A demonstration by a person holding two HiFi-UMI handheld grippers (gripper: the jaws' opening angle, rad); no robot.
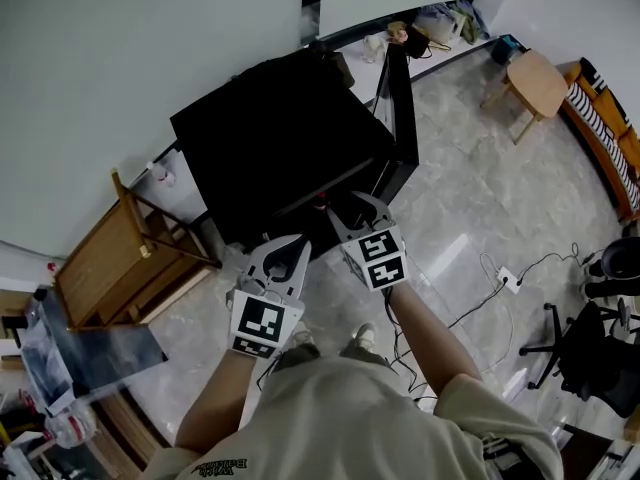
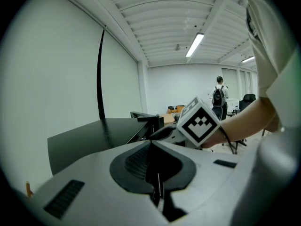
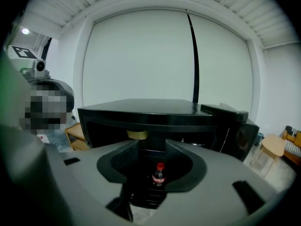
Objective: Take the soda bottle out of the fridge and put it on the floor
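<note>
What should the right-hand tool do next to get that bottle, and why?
Probably ease the right gripper forward into the open fridge until its fingers straddle the soda bottle. The fingers stand apart, and the bottle shows centred between them but farther back inside, untouched.

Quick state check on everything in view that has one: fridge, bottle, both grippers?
fridge: open, its door swung wide.
soda bottle: upright inside the fridge, red cap on, not gripped.
left gripper: shut, nothing in it.
right gripper: open, empty, pointed at the soda bottle but short of it.
</note>
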